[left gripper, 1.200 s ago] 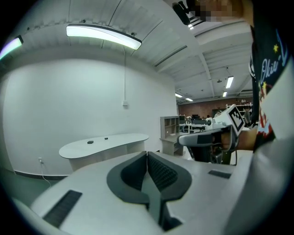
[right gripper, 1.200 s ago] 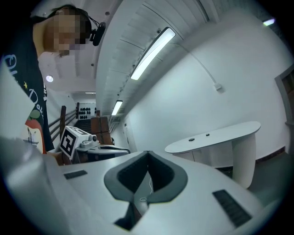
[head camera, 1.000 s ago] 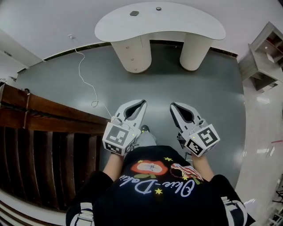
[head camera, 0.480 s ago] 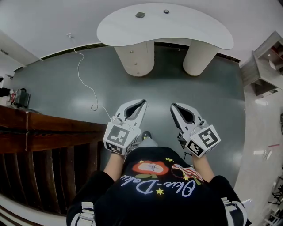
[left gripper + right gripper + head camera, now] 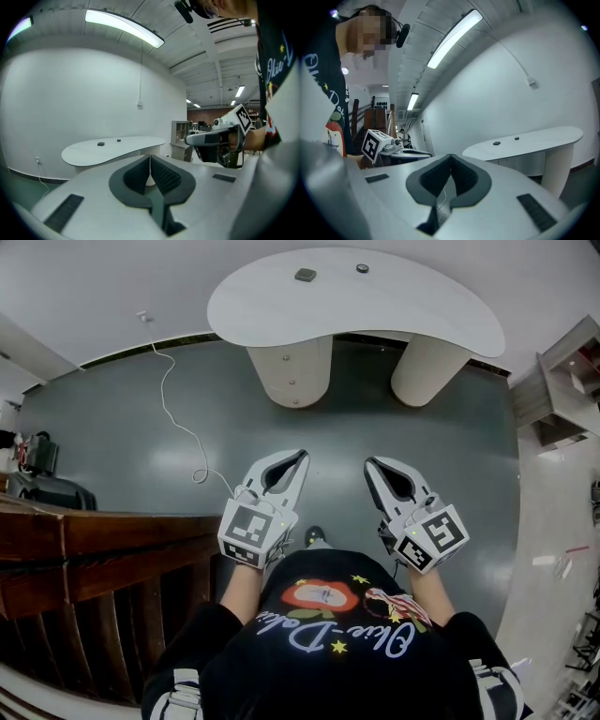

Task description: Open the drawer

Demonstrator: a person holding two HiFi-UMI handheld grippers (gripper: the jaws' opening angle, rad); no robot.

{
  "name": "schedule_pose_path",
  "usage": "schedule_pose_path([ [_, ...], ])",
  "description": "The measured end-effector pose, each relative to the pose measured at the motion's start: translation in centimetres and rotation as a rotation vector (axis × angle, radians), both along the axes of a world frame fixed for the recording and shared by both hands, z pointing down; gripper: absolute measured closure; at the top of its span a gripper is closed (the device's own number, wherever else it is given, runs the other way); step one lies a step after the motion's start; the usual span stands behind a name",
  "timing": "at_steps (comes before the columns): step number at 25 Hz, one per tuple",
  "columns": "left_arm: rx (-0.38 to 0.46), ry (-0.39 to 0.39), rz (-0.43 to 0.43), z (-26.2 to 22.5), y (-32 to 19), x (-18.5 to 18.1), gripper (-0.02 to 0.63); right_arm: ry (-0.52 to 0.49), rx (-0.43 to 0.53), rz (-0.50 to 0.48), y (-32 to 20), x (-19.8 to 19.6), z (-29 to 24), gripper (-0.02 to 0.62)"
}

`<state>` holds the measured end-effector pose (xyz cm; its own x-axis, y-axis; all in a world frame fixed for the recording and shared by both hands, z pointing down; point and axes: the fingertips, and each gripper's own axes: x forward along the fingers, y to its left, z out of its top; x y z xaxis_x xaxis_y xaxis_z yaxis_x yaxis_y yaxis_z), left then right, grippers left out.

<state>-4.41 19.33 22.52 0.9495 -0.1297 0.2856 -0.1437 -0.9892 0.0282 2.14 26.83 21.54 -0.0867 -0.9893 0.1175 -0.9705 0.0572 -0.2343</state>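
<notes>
- Left gripper [image 5: 302, 457]: jaws closed, nothing between them.
- Right gripper [image 5: 369, 465]: jaws closed, likewise empty.
- Drawer pedestal [image 5: 291, 371] (under the white desk [image 5: 375, 306]) stands well ahead of the 2 grippers, untouched.

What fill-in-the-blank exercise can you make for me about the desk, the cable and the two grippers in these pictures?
1. The left gripper and the right gripper both have their jaws ____, with nothing between them.
2. On the white desk lie ____ small dark things.
3. The white cable lies on the grey ____.
4. In the head view, the pedestal with drawers stands under the desk's ____ part.
Missing words: shut; two; floor; left.
</notes>
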Motion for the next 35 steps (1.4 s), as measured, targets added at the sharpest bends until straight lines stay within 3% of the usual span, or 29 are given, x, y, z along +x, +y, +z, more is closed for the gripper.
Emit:
schedule_pose_path([
  [7,-0.012,0.011,-0.009,0.3,-3.3,-0.6,0.598,0.031,0.015,0.028,-3.2,0.1,-0.6,0.594],
  [17,-0.045,0.018,-0.023,1.4,-5.2,-0.1,0.598,0.015,-0.021,-0.024,-5.6,0.0,0.5,0.594],
  [25,-0.021,0.011,-0.112,0.9,-8.5,1.3,0.598,0.007,-0.008,-0.071,-9.3,3.5,0.5,0.594],
  [35,0.008,-0.019,-0.251,0.4,-12.5,3.1,0.598,0.02,-0.002,-0.233,-14.8,6.2,0.7,0.594],
])
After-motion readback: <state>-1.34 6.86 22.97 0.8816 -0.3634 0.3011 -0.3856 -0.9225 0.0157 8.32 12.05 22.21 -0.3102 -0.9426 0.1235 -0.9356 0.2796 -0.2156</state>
